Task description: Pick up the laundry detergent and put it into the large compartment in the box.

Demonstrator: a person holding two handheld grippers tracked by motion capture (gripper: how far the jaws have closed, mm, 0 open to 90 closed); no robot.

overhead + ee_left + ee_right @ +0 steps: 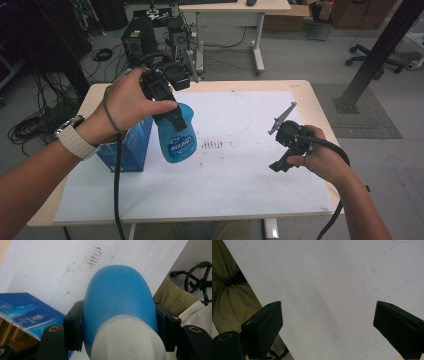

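A blue plastic bottle (178,137) with a whitish neck hangs bottom-down over the white sheet (240,120), just right of a blue carton (127,145). My left gripper (171,119) is shut on the bottle's upper body. In the left gripper view the black pads (73,327) press on both sides of the bottle (117,300), and the carton (27,312) lies at the lower left. My right gripper (281,164) is held over the sheet's right part, apart from the bottle. Its jaws stand wide apart over bare sheet (332,277), so the right gripper (327,322) is open.
Dark smudges (212,145) mark the sheet near its middle. The wooden table's edge (320,120) runs close to the right hand. Beyond the table stand a computer tower (139,40), a desk (235,15) and floor cables (30,125). A black post (380,50) leans at the right.
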